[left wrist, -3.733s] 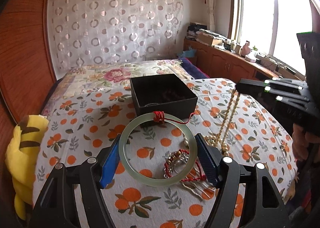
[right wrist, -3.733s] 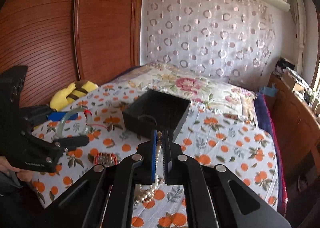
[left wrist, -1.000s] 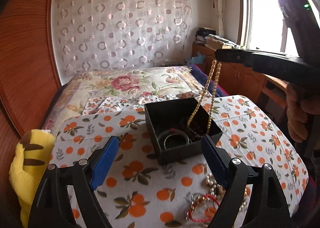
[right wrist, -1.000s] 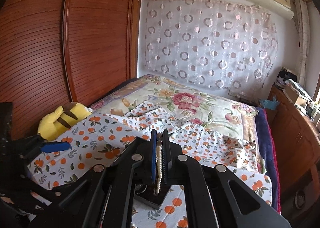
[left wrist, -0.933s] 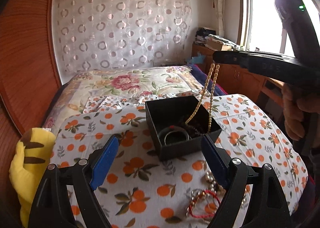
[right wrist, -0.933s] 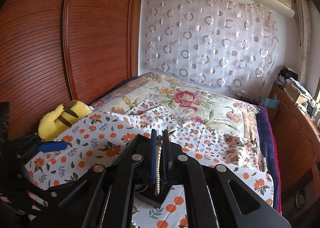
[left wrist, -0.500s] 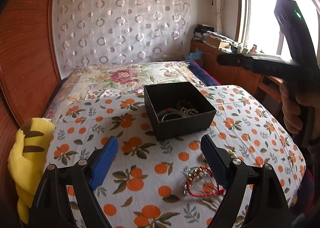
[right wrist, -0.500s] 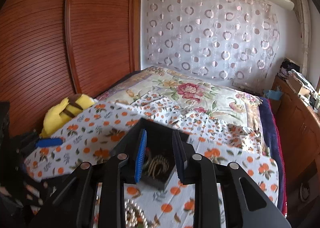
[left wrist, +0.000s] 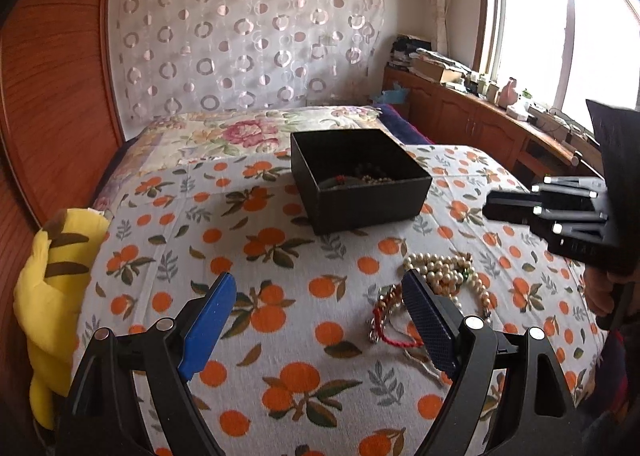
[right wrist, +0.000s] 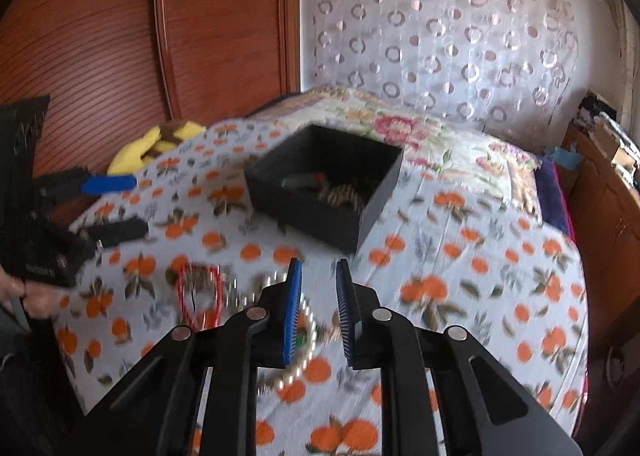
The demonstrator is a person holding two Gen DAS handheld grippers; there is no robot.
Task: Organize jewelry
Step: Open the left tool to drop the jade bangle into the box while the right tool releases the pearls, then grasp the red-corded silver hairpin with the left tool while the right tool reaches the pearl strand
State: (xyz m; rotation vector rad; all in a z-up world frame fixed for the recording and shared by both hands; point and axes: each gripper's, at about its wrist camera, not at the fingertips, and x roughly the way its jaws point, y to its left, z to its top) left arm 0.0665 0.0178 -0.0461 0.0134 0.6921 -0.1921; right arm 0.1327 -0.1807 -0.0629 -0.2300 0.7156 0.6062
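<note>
Fingers: left gripper wide, empty; right gripper closing, nothing gripped. Box holds some pieces; pearls and red bracelet remain near bed's front edge.

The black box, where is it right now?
In the left wrist view the black box sits open on the orange-patterned sheet, beyond the pearl necklace heap, in front of the floral quilt.
</note>
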